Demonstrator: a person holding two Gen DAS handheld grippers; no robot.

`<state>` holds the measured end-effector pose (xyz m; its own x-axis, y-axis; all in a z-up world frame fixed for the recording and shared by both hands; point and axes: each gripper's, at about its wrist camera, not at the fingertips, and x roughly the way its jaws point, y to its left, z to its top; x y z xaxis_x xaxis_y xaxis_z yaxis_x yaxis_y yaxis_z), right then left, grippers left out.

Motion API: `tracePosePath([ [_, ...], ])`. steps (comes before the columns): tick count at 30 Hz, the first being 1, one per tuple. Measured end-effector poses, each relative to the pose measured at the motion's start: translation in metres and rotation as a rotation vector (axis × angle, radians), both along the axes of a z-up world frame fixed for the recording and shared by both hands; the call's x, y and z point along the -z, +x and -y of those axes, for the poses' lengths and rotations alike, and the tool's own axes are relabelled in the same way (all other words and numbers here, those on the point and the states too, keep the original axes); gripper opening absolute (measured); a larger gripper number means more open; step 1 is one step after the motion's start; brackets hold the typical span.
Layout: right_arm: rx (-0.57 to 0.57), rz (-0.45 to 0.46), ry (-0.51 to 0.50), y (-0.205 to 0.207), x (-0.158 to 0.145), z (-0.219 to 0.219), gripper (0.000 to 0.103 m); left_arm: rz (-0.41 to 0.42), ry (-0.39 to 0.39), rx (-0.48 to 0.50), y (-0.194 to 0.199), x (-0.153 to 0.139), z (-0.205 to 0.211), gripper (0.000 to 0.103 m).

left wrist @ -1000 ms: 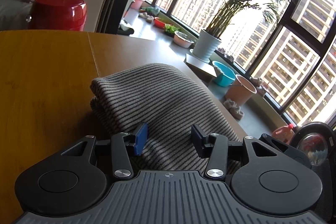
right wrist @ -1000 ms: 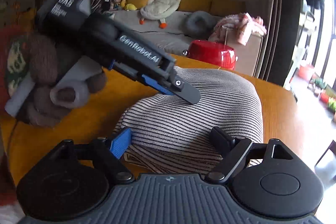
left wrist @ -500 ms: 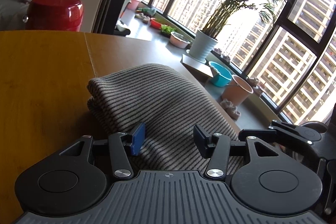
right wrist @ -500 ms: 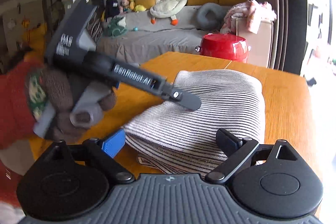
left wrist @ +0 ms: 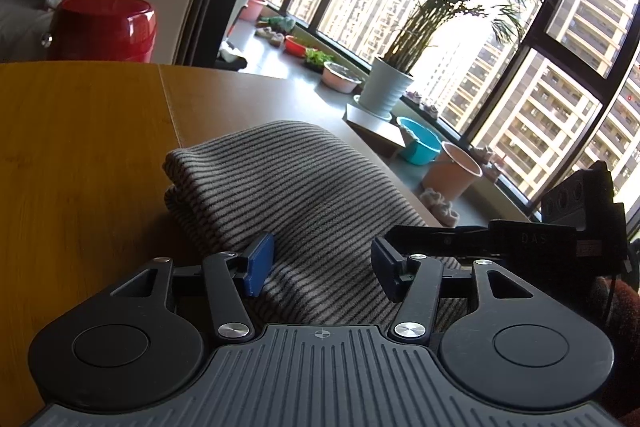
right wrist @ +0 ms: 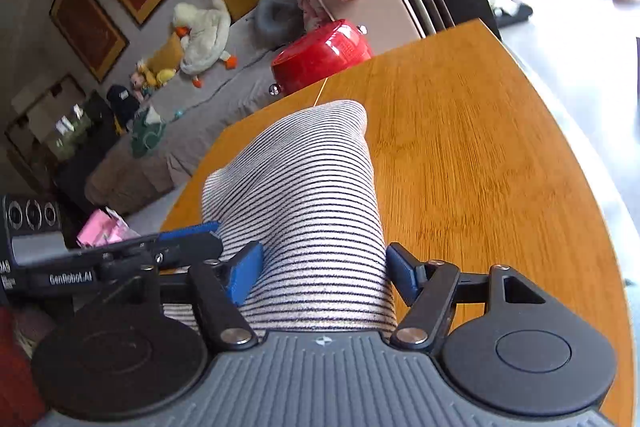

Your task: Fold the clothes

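Left wrist view: the right gripper (left wrist: 440, 239), only a dark edge at the far right a second ago, now reaches in beside the left one, its long black body lying flat over the near end of the striped garment (left wrist: 296, 195). The left gripper (left wrist: 320, 263) has barely shifted; its jaws stand apart over the cloth, blue pads on either side, clamping nothing. The garment is a soft ribbed knit with thin dark stripes on grey, folded into a thick rounded bundle on the wooden table (left wrist: 80, 147), whose surface is smooth and amber with fine grain and one straight seam. Behind it stands a glossy red pot (left wrist: 102, 27).

Right wrist view: the camera has tilted and swung since a second ago, so the table (right wrist: 480, 167) now slants across the picture. The left gripper (right wrist: 192, 239), earlier raised above the cloth, now lies low at the left edge against the garment's (right wrist: 304, 187) near corner. The right gripper (right wrist: 324, 271) has its jaws apart, the pads standing on either side of the bundle's rounded end; whether they press it I cannot tell.
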<state>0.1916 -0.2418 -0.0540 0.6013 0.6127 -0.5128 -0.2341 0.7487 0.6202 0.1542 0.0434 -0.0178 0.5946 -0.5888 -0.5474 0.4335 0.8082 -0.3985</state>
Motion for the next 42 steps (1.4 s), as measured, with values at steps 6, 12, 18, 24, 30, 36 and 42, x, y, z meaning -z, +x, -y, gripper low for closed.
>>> tracePosePath([
  [6, -0.056, 0.087, -0.067, -0.004, -0.019, -0.023, 0.077, 0.002, 0.003, -0.001, -0.001, 0.002, -0.001, 0.062],
  [12, -0.115, 0.177, -0.140, -0.009, -0.039, -0.046, 0.075, -0.028, -0.021, -0.029, 0.000, 0.005, -0.015, 0.075],
  [18, -0.108, 0.182, -0.180, -0.010, -0.036, -0.041, 0.067, -0.035, -0.008, -0.087, -0.008, -0.009, -0.026, 0.085],
  [24, -0.066, 0.140, -0.200, -0.009, -0.019, -0.019, 0.069, -0.171, -0.111, -0.111, -0.013, -0.008, -0.039, 0.093],
  [30, -0.075, 0.144, -0.227, -0.012, -0.019, -0.015, 0.072, -0.260, -0.090, -0.137, -0.003, 0.016, -0.021, 0.093],
  [36, -0.138, 0.119, -0.192, -0.004, -0.021, -0.004, 0.075, -0.224, -0.076, -0.104, 0.007, 0.023, -0.005, 0.087],
  [42, -0.187, 0.066, -0.173, 0.011, -0.018, -0.014, 0.068, -0.191, -0.074, -0.100, 0.008, 0.023, -0.015, 0.069],
])
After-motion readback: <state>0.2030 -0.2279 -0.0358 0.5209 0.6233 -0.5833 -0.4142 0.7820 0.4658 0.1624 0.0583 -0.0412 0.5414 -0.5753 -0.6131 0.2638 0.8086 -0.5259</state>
